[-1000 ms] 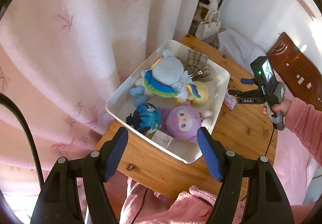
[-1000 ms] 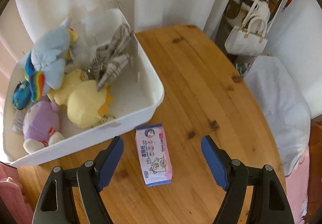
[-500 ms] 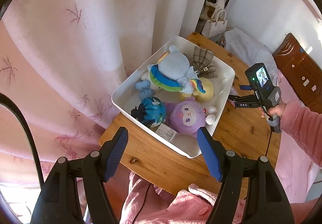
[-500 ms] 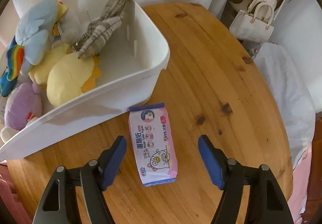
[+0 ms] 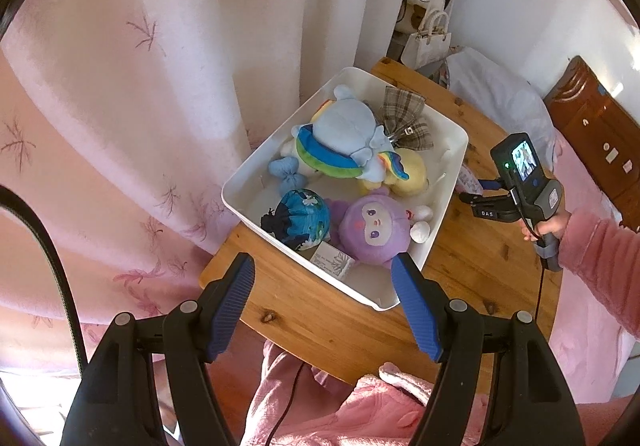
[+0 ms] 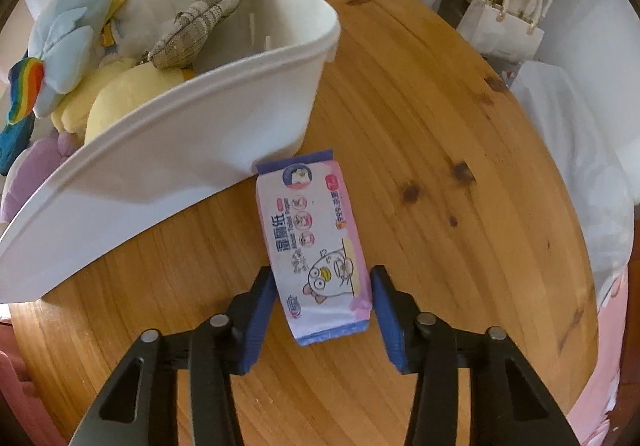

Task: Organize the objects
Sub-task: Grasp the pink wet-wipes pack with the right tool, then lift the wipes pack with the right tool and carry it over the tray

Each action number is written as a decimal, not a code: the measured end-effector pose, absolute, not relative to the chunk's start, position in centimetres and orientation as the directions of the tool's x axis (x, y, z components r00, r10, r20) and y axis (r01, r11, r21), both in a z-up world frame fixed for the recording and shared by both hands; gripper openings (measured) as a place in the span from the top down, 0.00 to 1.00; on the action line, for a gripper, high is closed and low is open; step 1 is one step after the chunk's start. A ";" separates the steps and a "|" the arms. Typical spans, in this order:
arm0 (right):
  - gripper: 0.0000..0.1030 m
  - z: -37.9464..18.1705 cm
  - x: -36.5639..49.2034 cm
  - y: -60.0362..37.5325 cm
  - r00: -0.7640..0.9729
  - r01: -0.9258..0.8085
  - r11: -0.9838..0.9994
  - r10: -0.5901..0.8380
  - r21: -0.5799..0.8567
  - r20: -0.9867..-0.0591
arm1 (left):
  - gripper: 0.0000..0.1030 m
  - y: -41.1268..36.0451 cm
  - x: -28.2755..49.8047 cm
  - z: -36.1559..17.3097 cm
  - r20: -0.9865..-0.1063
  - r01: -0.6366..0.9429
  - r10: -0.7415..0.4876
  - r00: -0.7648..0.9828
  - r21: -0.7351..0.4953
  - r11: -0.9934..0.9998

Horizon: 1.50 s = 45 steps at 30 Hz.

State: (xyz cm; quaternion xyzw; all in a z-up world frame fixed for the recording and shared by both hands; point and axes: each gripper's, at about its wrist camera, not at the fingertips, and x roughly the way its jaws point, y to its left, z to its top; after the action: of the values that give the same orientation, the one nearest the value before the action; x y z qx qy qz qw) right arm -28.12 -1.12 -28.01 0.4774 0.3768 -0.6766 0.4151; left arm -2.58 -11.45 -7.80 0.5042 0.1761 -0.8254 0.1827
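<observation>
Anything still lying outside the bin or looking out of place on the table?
Yes: the wet wipes pack lies flat on the wooden table beside the white bin, while the plush toys sit inside it. The right gripper, its jaws just closing, straddles the pack's near end.

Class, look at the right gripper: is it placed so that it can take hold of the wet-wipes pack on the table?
Probably yes. The right gripper straddles the near end of the wipes pack, its jaws just closing. The pack lies flat on the table, and only its far end meets the white bin.
</observation>
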 end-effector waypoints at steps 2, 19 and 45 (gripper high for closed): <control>0.54 -27.9 -28.0 -0.7 -0.199 0.917 -0.385 -0.208 -0.107 -0.958 | 0.28 -11.2 -2.7 -7.8 -0.896 0.469 -0.127 -0.426 -0.099 -0.877; 0.54 -25.3 -24.3 5.9 -0.223 0.782 -0.623 -0.310 0.020 -0.924 | 0.28 -10.9 -4.0 -7.1 -0.876 0.371 -0.119 -0.468 -0.073 -0.926; 0.55 -19.2 -15.0 5.2 -0.368 0.577 -0.801 -0.433 0.163 -0.823 | 0.28 -18.1 -6.3 -5.3 -0.823 0.146 0.046 -0.566 -0.156 -0.977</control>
State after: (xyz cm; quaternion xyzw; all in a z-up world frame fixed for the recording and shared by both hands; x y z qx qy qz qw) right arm -14.96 5.17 -19.23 0.4712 0.0765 -0.8235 0.3064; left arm -6.30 -18.07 -5.28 0.4650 0.1037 -0.8787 0.0284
